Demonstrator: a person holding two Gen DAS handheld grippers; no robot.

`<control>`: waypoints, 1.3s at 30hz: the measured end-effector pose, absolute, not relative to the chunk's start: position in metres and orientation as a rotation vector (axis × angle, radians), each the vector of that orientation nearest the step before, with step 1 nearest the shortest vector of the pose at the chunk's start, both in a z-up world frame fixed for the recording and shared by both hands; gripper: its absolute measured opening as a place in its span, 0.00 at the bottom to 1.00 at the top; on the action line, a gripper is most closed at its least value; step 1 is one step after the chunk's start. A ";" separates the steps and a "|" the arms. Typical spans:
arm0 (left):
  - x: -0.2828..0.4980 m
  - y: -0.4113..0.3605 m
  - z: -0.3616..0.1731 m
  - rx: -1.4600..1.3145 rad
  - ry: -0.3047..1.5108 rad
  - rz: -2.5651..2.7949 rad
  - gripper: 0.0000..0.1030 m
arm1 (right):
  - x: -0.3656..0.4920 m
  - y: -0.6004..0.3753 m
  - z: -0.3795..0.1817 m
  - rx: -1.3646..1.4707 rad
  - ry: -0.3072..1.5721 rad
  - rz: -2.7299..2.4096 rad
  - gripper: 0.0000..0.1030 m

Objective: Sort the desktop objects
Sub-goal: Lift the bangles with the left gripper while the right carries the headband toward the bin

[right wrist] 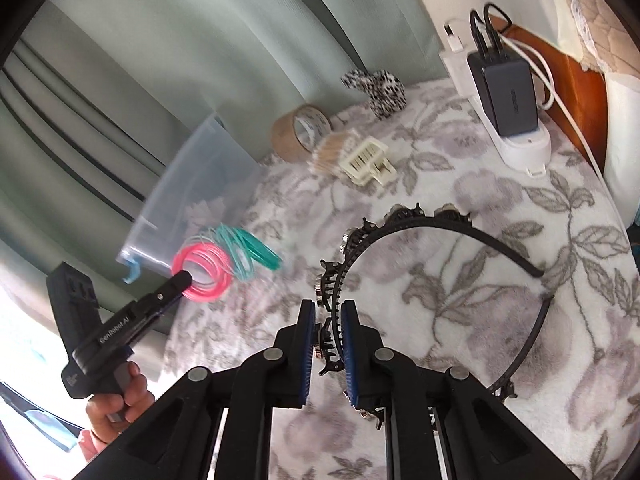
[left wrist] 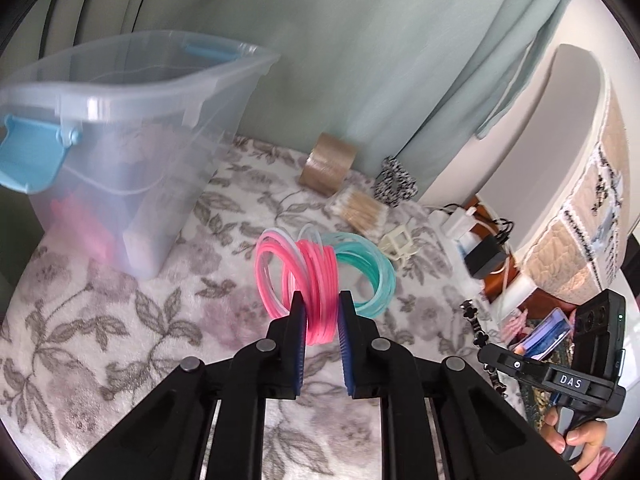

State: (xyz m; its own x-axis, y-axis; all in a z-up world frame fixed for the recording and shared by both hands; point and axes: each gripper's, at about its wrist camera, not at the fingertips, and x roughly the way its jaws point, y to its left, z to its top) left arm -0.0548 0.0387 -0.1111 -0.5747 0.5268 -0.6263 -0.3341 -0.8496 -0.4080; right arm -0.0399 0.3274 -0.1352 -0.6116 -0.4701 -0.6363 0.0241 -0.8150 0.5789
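Your left gripper [left wrist: 322,312] pinches a bunch of thin pink rings [left wrist: 318,280] between its two blue pads, near the middle of the left wrist view. More rings hang off the same bunch: a looser pink loop to the left and a teal bunch [left wrist: 368,272] to the right; they are too many and too thin to count. Your right gripper [right wrist: 329,314] is pressed onto one black headband [right wrist: 420,226] with small clips along it, low in the middle of the right wrist view; the band arcs up and to the right over the flowered blanket [right wrist: 500,280].

One clear plastic bin [left wrist: 120,152] with two blue latches stands at the upper left of the left wrist view, with pink things blurred inside. Behind the rings lie one roll of brown tape [left wrist: 330,162], one pack of cotton swabs [left wrist: 360,210], one cream hair claw [left wrist: 398,242] and one black-and-white spotted cloth piece [left wrist: 394,180]. One dark charger [right wrist: 508,94] sits in a white power strip [right wrist: 524,148] at the upper right of the right wrist view.
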 end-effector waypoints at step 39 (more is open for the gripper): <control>-0.038 0.001 0.004 -0.708 -0.366 2.481 0.15 | -0.073 0.248 0.001 0.728 -0.657 -2.287 0.13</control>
State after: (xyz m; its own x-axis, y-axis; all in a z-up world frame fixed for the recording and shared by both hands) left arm -0.0380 0.0014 0.0040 -0.7226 0.5570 -0.4094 -0.4150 -0.8232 -0.3875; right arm -0.0729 0.2478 0.0013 -0.6407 -0.6969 -0.3222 0.4195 -0.6692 0.6134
